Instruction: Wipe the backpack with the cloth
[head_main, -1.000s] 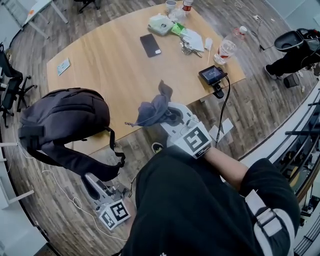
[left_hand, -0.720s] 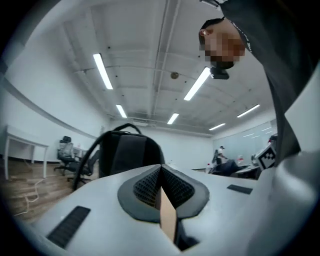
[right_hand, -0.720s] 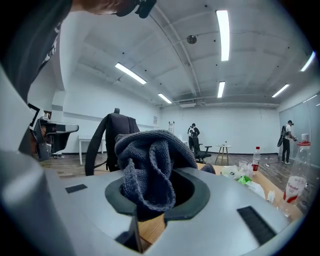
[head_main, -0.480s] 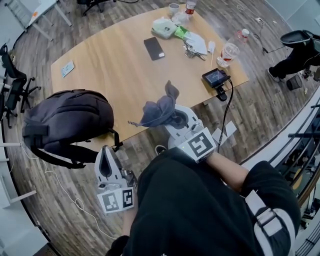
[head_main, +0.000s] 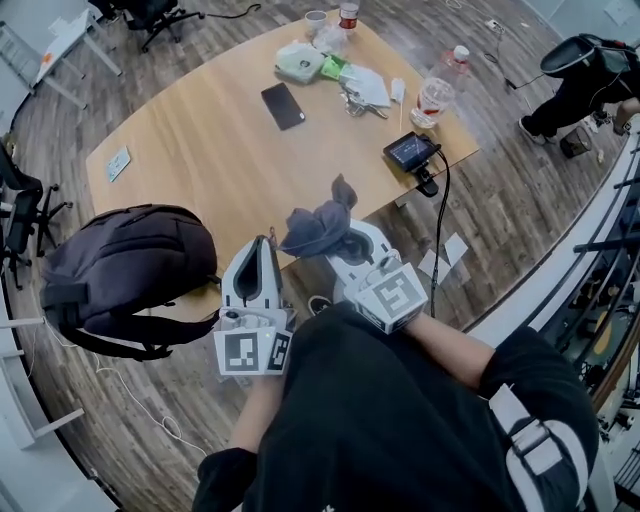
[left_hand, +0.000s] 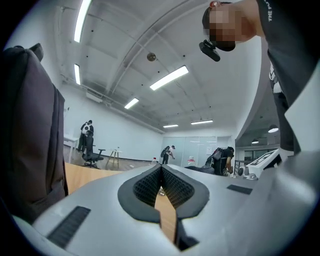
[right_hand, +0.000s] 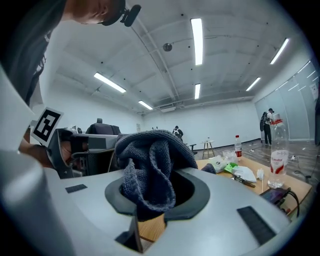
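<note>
My left gripper (head_main: 262, 244) is pressed shut with nothing in it. It's at the near edge of the big oval wooden table (head_main: 190, 150), just beside the dark grey fabric backpack (head_main: 125, 260) sitting at the table's left edge. My right gripper (head_main: 338, 238) is pinching the bunched-up blue-grey knit cloth (head_main: 315, 226) right next to the left one, clear of the backpack.

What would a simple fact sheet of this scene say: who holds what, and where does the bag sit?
Left gripper: fingers shut, empty
Right gripper: fingers shut on the dark cloth
Backpack: at the near edge of the wooden table, left of both grippers
Cloth and backpack: apart, wiping not yet begun
Also on table: phone, bottle
</note>
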